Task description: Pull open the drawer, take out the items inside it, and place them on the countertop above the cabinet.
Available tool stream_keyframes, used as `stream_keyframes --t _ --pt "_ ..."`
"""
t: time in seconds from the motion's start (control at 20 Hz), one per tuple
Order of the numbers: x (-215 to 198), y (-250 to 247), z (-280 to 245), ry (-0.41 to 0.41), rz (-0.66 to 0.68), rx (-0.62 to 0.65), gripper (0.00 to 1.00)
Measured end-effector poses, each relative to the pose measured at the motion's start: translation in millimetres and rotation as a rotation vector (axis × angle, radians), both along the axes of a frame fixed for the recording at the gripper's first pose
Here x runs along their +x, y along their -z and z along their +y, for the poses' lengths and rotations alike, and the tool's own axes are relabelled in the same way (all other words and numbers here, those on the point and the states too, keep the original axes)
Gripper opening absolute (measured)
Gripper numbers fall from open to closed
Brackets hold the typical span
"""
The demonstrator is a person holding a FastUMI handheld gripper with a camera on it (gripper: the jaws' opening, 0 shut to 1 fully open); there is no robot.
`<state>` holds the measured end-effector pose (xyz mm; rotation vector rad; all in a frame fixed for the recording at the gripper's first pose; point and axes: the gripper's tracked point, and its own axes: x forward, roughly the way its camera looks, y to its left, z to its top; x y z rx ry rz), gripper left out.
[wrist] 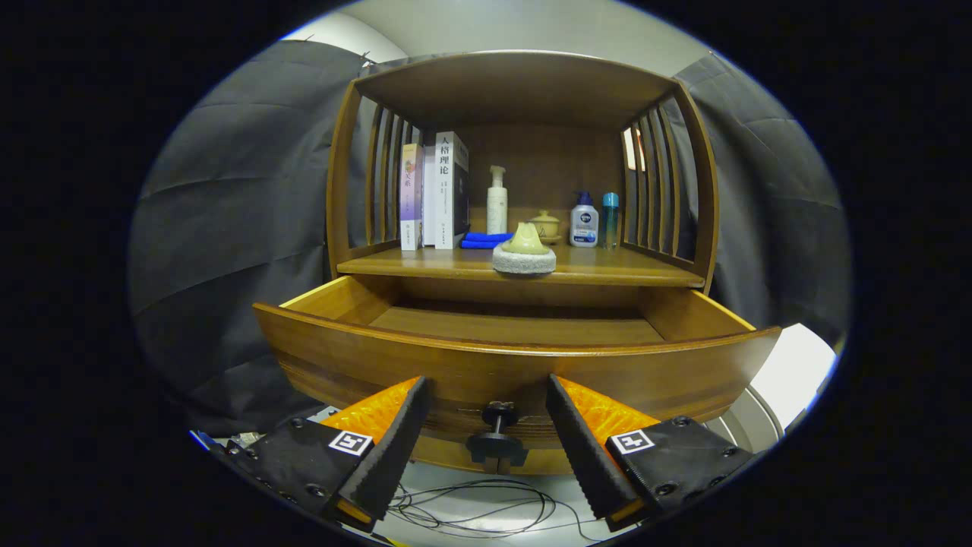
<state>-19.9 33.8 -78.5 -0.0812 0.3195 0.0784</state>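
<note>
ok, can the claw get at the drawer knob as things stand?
Probably yes. The claw is open, and the knob on the front of the pulled-out drawer sits between its fingers with a gap on each side. Nothing lies between them. The drawer already stands open, though.

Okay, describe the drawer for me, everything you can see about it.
The drawer is brown wood with a curved front panel and lighter side walls. It is pulled well out from under the shelf, level, and the part of its floor in sight is bare. A dark knob on a short stem sticks out of the front's middle. The gripper is open, its fingers either side of the knob without touching it.
</note>
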Motion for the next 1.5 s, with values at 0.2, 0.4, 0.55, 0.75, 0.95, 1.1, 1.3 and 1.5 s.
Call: stream_keyframes --t 0.2,0.4,0.55,0.75,0.95,1.1,1.3,1.5 --pt "5 -3 0 0.009 -0.035 -0.025 0.94" --pt "18 -2 -1 0.034 -0.026 -0.021 0.93" --pt "31 -2 -1 0.056 -0.033 -0.004 0.93" --pt "49 -1 -2 0.074 -0.045 -0.037 0.93" --pt "68 0 -2 0.074 -0.053 -0.035 0.93" --pt "81 1 -3 0.081 -0.062 -0.036 0.93" --pt "97 2 -3 0.099 -0.069 -0.041 0.93" --pt "110 3 -3 0.102 -0.084 -0.043 0.93"
